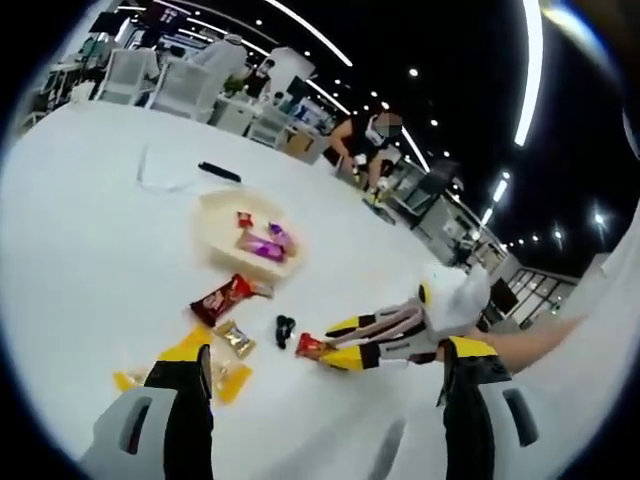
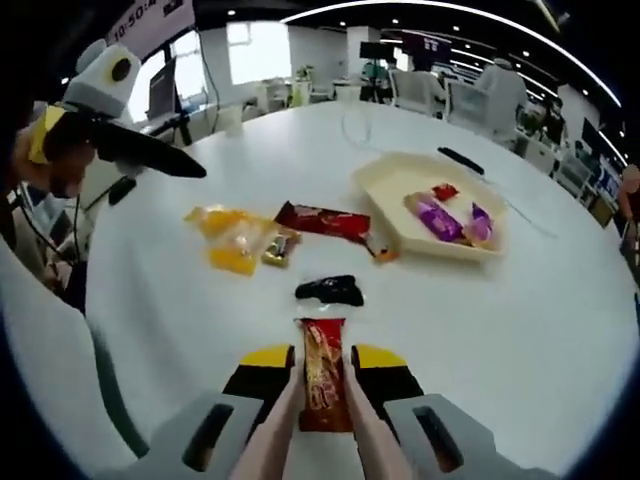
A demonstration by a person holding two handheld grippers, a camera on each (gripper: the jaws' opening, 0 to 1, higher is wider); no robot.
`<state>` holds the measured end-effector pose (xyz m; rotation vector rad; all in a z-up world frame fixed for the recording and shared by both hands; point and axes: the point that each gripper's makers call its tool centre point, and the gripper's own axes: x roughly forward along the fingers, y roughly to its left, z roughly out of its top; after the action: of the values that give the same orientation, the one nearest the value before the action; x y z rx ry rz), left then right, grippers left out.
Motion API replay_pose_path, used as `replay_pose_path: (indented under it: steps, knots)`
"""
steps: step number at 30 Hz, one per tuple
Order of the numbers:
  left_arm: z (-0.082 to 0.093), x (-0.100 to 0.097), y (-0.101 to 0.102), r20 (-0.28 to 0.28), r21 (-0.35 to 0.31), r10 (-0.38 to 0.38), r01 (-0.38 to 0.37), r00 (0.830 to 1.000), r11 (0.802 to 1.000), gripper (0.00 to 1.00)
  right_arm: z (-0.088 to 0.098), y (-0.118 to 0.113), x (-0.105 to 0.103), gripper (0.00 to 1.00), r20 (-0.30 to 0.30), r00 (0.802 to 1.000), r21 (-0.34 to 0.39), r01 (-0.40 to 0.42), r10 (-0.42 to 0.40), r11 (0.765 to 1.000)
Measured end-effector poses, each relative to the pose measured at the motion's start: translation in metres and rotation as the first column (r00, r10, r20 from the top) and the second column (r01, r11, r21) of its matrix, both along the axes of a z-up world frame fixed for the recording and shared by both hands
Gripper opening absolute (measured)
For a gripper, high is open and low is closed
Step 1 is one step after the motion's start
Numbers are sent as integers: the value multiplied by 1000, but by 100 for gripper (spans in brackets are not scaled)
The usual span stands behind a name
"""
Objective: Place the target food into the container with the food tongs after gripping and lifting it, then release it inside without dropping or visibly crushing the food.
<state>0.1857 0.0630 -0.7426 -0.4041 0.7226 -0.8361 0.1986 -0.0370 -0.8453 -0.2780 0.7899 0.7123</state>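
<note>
Two tong arms [image 2: 322, 395] of right hand-held gripper pinch red snack packet [image 2: 323, 372].

Pretty bright overall. Long ceiling light strips [image 1: 528, 70] and small spot lamps light the room from above, and in the right gripper view a big window [image 2: 258, 52] at the upper left blows out white. The white counter [image 1: 90, 230] bounces the light evenly, so shadows stay soft and faint. Heavy fisheye bending toward the edges curves the strips into arcs. Both frames look slightly soft, the far background most of all.
</note>
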Motion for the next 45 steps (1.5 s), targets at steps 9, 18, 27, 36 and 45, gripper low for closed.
replay_pose_path:
  steps: [9,18,27,36,45]
  knots:
    - [10,3,-6,26,12,-28,27,999,1000,96,1,-2,1,21,5,999,51,36,-37,998]
    - [9,-2,-10,38,5,-19,19,999,1000,96,3,-4,2,21,-106,980,153,181,-166,971]
    - [11,-7,-6,26,-36,12,-11,1000,999,96,35,-12,25,21,-73,971,234,240,-230,942]
    - [15,-6,4,37,-34,34,-33,999,999,97,64,2,22,22,-52,977,316,214,-208,924]
    - [14,-9,3,38,-36,35,-34,999,999,97,73,1,19,22,-31,980,327,194,-195,925]
